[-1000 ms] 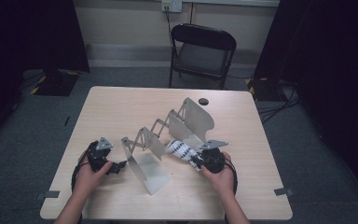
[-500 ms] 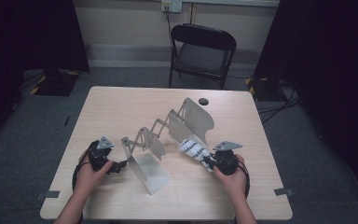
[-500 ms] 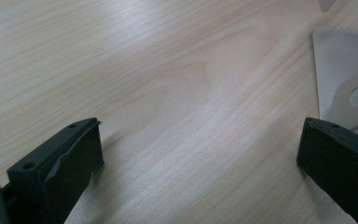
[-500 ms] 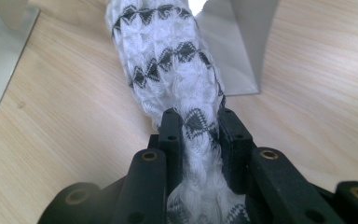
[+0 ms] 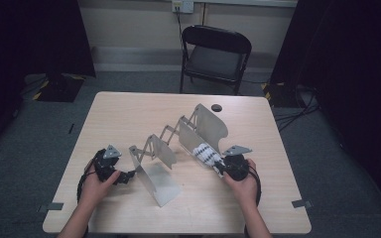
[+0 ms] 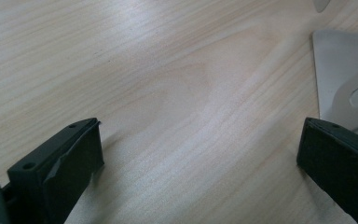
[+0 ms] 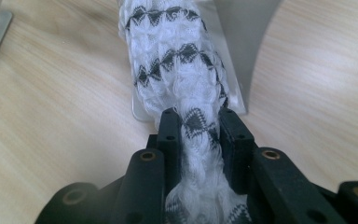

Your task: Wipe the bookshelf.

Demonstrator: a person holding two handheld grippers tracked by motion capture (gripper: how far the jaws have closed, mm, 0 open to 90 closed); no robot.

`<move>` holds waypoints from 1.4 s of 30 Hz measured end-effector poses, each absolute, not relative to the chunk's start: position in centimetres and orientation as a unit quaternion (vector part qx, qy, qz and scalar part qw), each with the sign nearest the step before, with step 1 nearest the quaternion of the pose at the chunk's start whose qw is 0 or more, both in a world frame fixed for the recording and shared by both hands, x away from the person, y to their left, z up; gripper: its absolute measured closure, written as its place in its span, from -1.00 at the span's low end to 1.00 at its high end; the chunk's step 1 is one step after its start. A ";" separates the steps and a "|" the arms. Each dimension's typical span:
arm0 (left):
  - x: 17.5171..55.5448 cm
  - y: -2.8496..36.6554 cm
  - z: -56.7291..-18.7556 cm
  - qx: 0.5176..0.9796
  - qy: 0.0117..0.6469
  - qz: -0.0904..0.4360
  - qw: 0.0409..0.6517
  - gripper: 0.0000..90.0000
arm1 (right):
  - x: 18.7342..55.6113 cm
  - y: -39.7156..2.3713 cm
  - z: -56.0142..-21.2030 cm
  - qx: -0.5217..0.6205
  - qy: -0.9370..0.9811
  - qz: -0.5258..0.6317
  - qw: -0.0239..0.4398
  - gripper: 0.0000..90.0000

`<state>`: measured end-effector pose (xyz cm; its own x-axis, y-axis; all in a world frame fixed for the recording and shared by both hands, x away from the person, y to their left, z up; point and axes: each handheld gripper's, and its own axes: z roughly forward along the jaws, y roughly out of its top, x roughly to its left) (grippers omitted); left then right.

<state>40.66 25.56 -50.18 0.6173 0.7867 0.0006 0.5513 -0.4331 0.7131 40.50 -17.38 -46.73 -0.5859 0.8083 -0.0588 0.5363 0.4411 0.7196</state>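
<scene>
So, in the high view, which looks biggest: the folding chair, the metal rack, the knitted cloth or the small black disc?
1. folding chair, though it stands farther off
2. metal rack
3. knitted cloth
4. small black disc

White sock with black diamond bands

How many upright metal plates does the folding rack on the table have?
2 on the folding rack: the far plate behind the sock, and the near plate by the left gripper. A folded middle plate may be hidden.

Knitted cloth sock, brushed metal rack, matt wooden table.
</scene>
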 end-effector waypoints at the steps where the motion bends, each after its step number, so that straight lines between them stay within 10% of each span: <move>1: 40.7 25.6 -50.2 0.829 0.403 0.169 0.348 -1.00 | 40.7 -17.1 -46.8 0.405 0.826 0.335 0.202 0.61; 22: 40.7 25.5 -50.2 0.829 0.403 0.170 0.348 -1.00 | 41.7 -16.0 -46.4 0.397 0.827 0.352 0.188 0.06; 42: 40.7 25.5 -50.2 0.828 0.404 0.169 0.349 -1.00 | 43.4 -14.8 -46.9 0.378 0.853 0.300 0.199 0.62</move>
